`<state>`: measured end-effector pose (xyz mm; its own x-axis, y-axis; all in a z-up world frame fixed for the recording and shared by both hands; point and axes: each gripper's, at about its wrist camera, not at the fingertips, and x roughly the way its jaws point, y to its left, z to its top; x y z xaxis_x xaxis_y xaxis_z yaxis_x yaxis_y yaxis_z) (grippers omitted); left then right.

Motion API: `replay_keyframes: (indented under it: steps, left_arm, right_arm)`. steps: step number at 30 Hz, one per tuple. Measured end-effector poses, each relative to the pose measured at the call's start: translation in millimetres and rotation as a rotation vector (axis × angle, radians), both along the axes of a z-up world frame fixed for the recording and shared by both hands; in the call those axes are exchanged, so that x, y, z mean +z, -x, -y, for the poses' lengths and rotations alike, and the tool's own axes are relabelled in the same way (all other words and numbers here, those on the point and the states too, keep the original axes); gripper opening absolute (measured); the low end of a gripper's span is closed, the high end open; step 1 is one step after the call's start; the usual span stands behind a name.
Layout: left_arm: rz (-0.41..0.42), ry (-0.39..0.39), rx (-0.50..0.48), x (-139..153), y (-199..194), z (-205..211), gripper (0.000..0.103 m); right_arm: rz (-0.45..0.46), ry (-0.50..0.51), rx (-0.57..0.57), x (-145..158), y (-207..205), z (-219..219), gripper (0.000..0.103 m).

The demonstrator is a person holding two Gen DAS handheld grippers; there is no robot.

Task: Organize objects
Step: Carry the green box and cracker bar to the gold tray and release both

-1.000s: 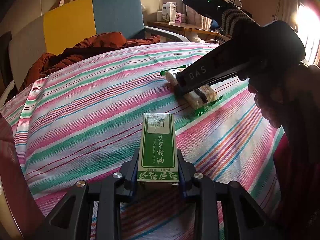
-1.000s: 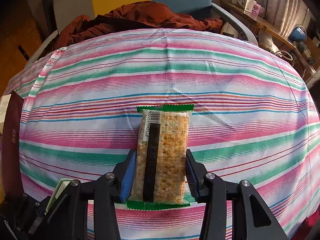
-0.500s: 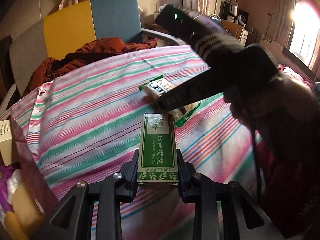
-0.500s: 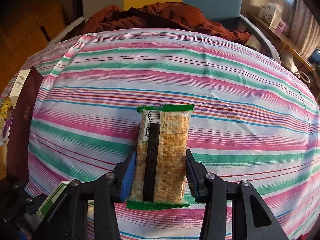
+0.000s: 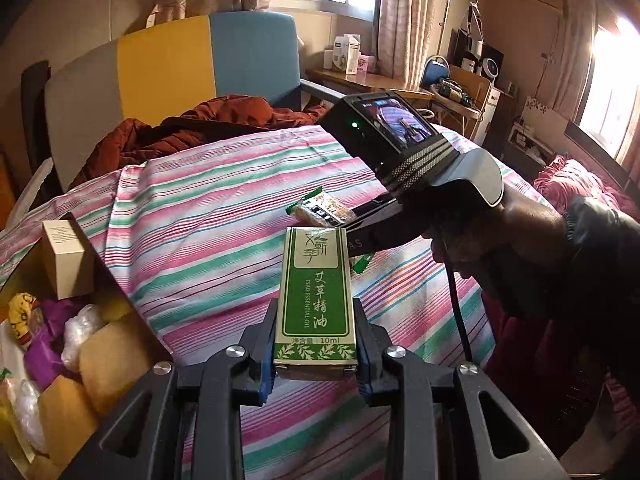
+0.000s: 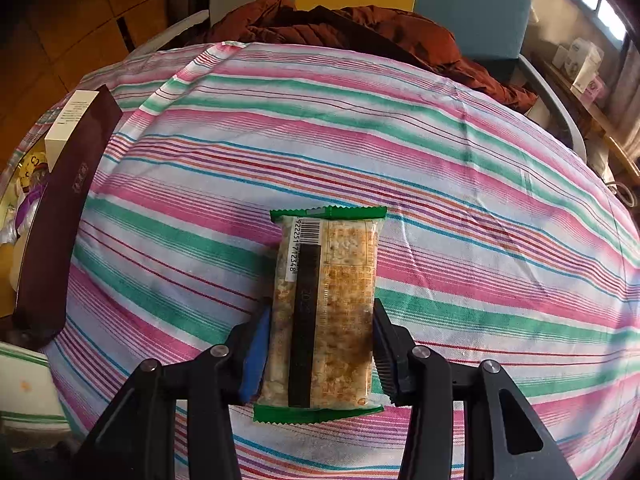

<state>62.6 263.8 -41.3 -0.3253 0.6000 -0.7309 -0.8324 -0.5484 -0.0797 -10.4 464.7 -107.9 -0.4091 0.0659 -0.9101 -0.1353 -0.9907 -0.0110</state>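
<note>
Two grippers each held one thing above the striped cloth [image 6: 440,152].

The left gripper [image 5: 315,354] squeezed the green oil box [image 5: 315,296], and the right gripper [image 6: 320,354] squeezed the cracker pack [image 6: 326,304], probably to carry them. Farther left, the open box [image 5: 100,276] held a small tan carton [image 5: 66,258] and wrapped snacks [image 5: 80,332].

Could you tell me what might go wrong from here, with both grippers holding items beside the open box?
1. The left gripper grips only the near end of the green essential oil box, so the box could pivot or slip.
2. The right gripper squeezes the cracker packet from both sides; the crackers could crack.
3. The storage box at left already looks crowded, so an item dropped in may land on the rim or spill out.
</note>
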Motion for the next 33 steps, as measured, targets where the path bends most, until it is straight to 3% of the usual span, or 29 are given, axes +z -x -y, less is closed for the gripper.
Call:
replay_keyframes:
  steps: [9,16,19,27,28,31,33]
  left_arm:
    - [0.012,-0.048,0.096,22.0,15.1,45.1,0.031]
    - [0.019,-0.110,0.255,44.4,40.1,104.3,0.031]
    - [0.028,-0.116,0.318,43.5,50.3,126.5,0.031]
    - [0.038,-0.129,0.402,37.9,60.7,163.1,0.031]
    - [0.041,-0.132,0.408,37.6,61.5,165.5,0.031]
    - [0.051,-0.141,0.426,37.2,62.9,172.9,0.031]
    - [0.051,-0.148,0.437,39.1,63.6,177.5,0.031]
  right_arm:
    - [-0.003,0.057,0.030,3.8,0.9,14.6,0.047]
    - [-0.093,0.131,0.000,31.7,-4.2,23.6,0.047]
    - [-0.120,0.106,0.040,43.1,-4.1,46.4,0.046]
    - [0.014,0.030,0.021,7.4,-4.8,59.7,0.047]
    - [0.023,0.026,0.018,5.4,-5.7,59.0,0.048]
    - [0.029,0.007,-0.003,3.3,-3.8,58.3,0.073]
    - [0.029,-0.007,-0.005,0.6,-3.4,60.1,0.070]
